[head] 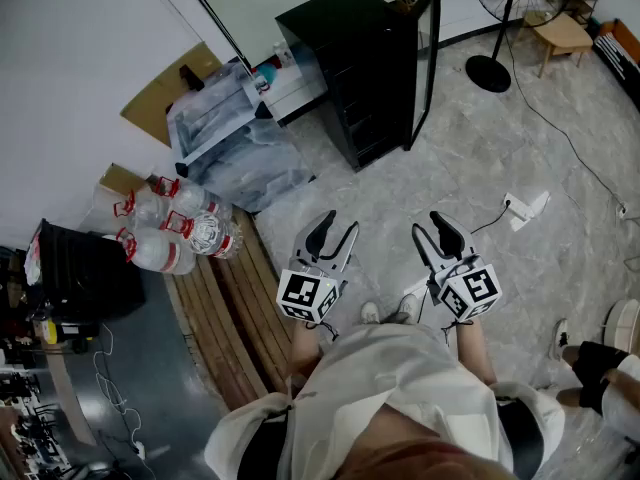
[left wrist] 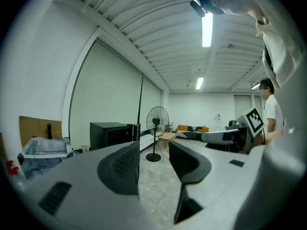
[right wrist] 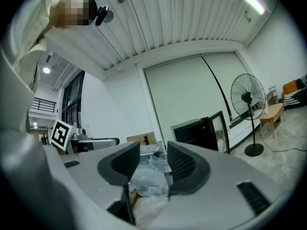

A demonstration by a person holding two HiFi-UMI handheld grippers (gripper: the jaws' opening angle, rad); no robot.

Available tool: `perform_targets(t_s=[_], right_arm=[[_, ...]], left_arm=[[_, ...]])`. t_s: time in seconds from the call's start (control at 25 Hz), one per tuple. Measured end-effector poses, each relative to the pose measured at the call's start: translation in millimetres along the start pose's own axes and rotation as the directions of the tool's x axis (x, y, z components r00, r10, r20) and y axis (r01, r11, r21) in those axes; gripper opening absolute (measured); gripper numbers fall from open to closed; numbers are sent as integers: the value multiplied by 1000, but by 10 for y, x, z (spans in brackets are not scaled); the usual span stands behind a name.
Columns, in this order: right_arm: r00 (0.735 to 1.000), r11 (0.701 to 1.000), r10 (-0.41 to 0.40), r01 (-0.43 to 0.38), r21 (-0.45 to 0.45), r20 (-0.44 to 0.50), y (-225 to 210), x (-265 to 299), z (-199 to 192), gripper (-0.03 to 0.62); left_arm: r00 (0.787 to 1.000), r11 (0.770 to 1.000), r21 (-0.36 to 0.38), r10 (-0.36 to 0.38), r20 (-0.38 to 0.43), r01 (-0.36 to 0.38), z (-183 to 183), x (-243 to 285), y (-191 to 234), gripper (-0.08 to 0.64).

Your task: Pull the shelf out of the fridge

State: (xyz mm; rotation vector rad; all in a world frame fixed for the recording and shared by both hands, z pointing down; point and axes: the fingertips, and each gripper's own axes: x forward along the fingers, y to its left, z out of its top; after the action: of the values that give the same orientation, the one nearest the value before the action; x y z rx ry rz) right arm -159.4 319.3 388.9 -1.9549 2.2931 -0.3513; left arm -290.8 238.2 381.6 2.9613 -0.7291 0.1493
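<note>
The black fridge (head: 350, 68) stands on the floor at the top middle of the head view, its door (head: 430, 58) swung open to the right. The inside is dark and I cannot make out the shelf. My left gripper (head: 337, 230) and right gripper (head: 432, 230) are held side by side in front of me, well short of the fridge. Both are open with nothing between the jaws. In the left gripper view the gripper (left wrist: 153, 152) points past the fridge (left wrist: 108, 134). The right gripper (right wrist: 153, 157) points to the left of the fridge (right wrist: 194, 133).
Plastic-wrapped panels (head: 225, 138) lie left of the fridge, with large water bottles (head: 170, 228) and wooden planks (head: 230, 308) nearer me. A standing fan (head: 510, 18), a wooden stool (head: 562, 33) and a power strip (head: 525, 206) with its cable are on the right.
</note>
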Motion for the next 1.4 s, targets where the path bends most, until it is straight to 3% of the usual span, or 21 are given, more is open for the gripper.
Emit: perform_targets(t_s=[0.24, 0.68, 1.08, 1.4], right_arm=[[999, 999, -46, 45, 22, 15, 396, 113, -86, 178], [993, 990, -116, 117, -79, 13, 665, 187, -125, 178], [995, 992, -97, 97, -75, -6, 456, 396, -141, 179], [998, 997, -56, 55, -56, -13, 29, 730, -22, 179]], left_arm=[[1000, 1000, -11, -17, 13, 17, -70, -390, 177, 196], [990, 991, -34, -126, 62, 128, -103, -404, 231, 190], [992, 993, -44, -111, 53, 113, -116, -153, 345, 186], [996, 996, -46, -75, 45, 77, -30, 315, 506, 184]])
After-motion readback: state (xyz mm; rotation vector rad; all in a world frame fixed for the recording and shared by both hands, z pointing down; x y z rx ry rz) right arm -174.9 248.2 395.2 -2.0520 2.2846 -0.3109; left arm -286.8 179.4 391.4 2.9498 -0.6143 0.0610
